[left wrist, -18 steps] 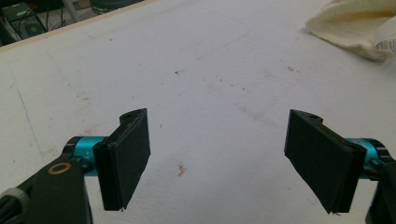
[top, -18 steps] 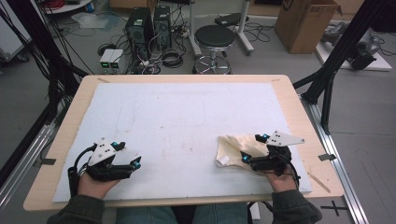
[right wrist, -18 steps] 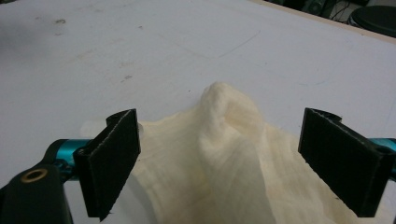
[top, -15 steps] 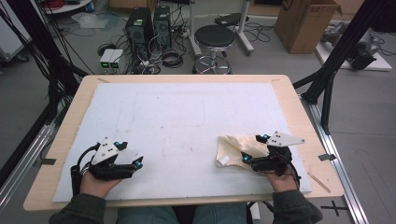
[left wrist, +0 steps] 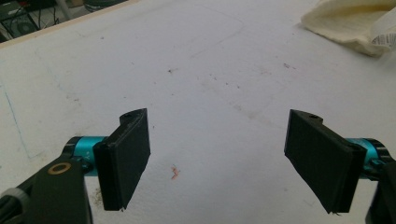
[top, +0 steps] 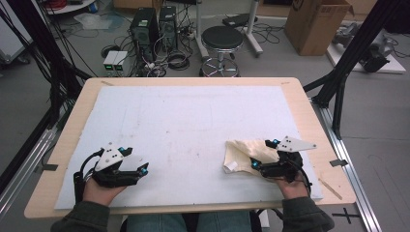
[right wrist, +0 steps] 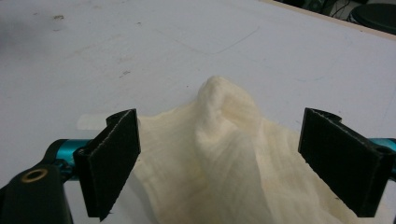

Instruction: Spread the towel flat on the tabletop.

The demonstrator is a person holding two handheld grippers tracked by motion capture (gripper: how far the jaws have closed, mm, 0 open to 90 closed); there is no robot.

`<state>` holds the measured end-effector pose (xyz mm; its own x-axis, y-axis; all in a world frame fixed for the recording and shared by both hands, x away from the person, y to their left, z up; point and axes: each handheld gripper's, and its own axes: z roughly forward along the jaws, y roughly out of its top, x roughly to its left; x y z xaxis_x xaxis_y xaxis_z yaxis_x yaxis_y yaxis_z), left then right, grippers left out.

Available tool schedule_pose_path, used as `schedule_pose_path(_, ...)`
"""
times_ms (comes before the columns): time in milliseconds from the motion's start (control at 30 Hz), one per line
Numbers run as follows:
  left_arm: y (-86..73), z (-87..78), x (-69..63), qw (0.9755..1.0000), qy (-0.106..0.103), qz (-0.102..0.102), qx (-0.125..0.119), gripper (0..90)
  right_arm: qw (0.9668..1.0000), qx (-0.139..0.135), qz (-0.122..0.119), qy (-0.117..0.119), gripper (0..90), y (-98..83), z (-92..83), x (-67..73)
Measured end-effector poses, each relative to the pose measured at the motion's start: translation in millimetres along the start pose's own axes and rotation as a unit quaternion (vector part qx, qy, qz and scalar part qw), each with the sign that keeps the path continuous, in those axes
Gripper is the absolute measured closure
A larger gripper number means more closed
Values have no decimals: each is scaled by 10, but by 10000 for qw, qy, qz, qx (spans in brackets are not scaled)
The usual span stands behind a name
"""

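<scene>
Cream cloth (top: pixel 244 155), a soft crinkled gauze bunched into a ridge, lies on the white foam board (top: pixel 193 125) near its right front, unmoved from half a second ago. The right gripper (right wrist: pixel 219 158) straddles it, pads apart, not pressing; the left gripper (left wrist: pixel 219 163) has shifted slightly, its pads apart over bare board. A grasp looks imminent.

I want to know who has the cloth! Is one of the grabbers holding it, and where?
Nothing is held. The right gripper stands open over the cream cloth, not pinching it. The left gripper is open too.
</scene>
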<state>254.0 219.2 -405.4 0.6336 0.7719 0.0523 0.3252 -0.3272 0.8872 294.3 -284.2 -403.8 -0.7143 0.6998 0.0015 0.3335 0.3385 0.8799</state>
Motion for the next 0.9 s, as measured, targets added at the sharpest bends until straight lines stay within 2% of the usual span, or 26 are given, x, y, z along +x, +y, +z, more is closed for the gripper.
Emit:
schedule_pose_path(567, -13, -34, 11, 10000, 19, -8, -15, 228, 10000, -50, -69, -19, 123, 45, -8, 23)
schedule_pose_path(900, -18, -24, 20, 10000, 29, 0, 3, 228, 10000, -20, -27, -80, 145, 30, -59, -49)
